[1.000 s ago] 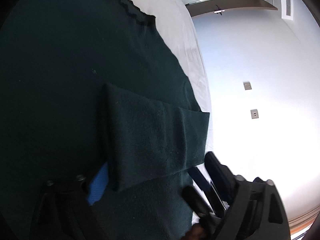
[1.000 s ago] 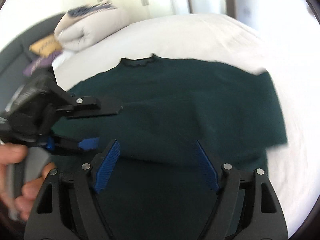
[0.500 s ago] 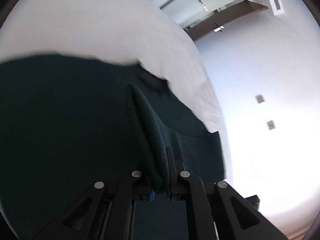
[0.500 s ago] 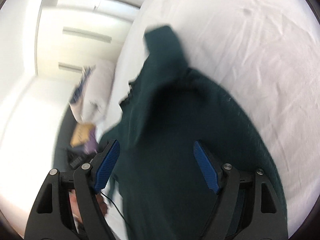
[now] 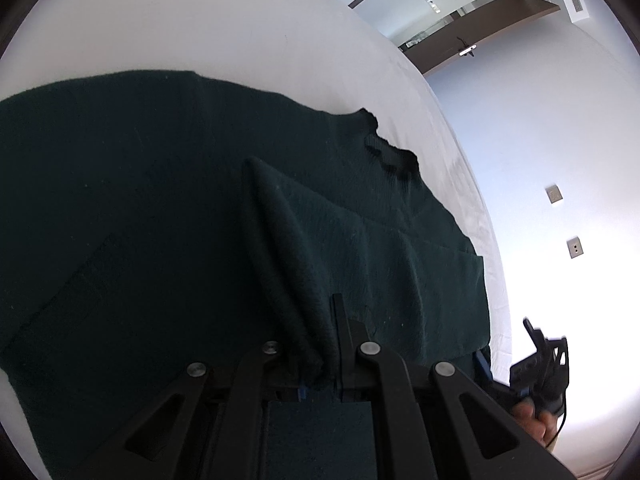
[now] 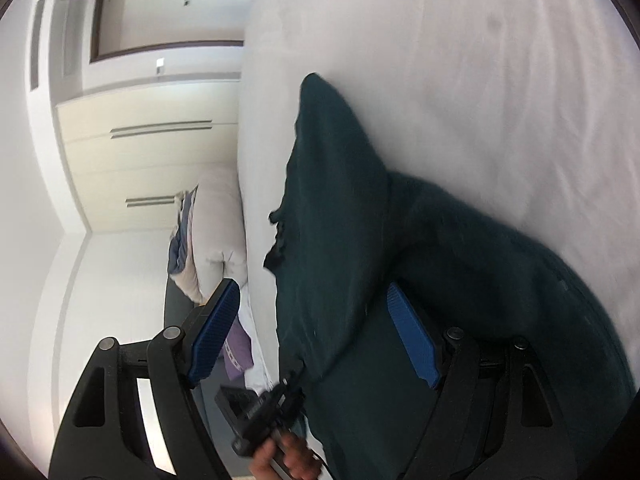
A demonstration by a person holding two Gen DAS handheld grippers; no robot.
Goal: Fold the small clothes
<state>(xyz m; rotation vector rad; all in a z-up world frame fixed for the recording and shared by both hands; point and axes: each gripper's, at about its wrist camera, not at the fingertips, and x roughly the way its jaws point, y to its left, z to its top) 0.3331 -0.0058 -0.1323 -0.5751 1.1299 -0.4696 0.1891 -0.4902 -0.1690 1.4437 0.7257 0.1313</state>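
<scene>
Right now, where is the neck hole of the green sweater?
In the left wrist view, the neck hole sits at the sweater's far edge, right of centre, against the white bed, beyond the folded sleeve pinched by the left gripper.

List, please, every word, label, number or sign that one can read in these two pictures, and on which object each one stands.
None can be read.
Dark green sweater: no visible label or print.
Wall plates: blank.
Purple item beside the bed: a pale pattern, too blurred to read.

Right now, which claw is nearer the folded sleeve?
Left. The left claw is shut on the folded sleeve; the right claw hangs open over the sweater's other side.
</scene>
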